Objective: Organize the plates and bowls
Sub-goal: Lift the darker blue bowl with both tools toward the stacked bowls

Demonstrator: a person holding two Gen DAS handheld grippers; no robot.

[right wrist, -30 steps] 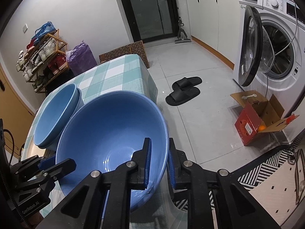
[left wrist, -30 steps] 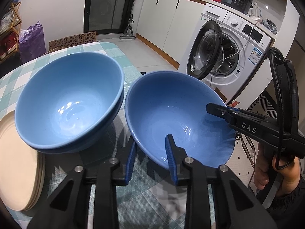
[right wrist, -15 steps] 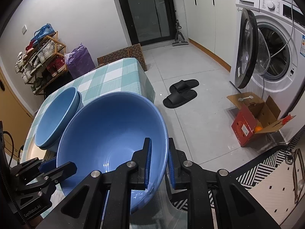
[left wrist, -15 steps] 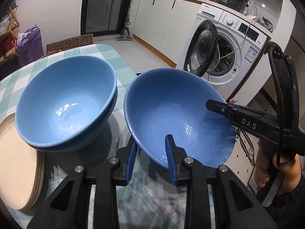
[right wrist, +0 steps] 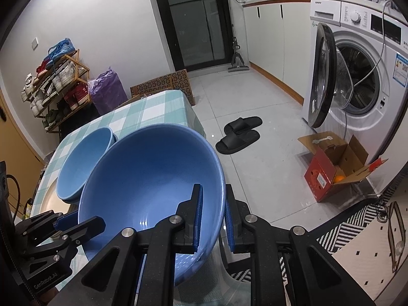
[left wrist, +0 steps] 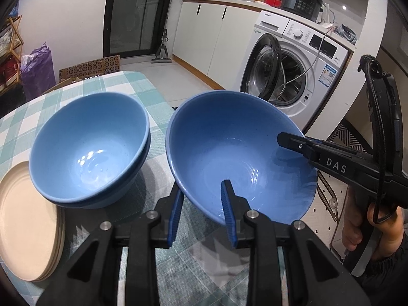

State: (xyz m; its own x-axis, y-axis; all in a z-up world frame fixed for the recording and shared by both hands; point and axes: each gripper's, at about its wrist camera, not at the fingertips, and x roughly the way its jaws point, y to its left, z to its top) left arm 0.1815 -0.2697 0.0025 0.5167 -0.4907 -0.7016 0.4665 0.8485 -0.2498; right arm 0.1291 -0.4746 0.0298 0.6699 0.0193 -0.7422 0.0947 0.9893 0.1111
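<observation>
A large blue bowl point(left wrist: 237, 153) is held above the checked table point(left wrist: 107, 86), tilted. My left gripper point(left wrist: 201, 211) is shut on its near rim, one finger inside and one outside. My right gripper point(right wrist: 213, 216) is shut on its right rim and shows in the left wrist view point(left wrist: 293, 140). The same bowl fills the right wrist view point(right wrist: 153, 178). To its left, a stack of two blue bowls point(left wrist: 89, 148) stands on the table, also seen from the right wrist point(right wrist: 84, 163). A stack of beige plates point(left wrist: 23, 219) lies at the table's left edge.
A washing machine point(left wrist: 293, 71) with its door open stands to the right. On the floor are black slippers point(right wrist: 239, 132) and an open red carton point(right wrist: 336, 168). A shoe rack point(right wrist: 56, 81) and a purple bag point(right wrist: 105, 89) stand past the table's far end.
Both grippers have lifted the large blue bowl higher above the table. The stacked bowls and plates have not moved.
</observation>
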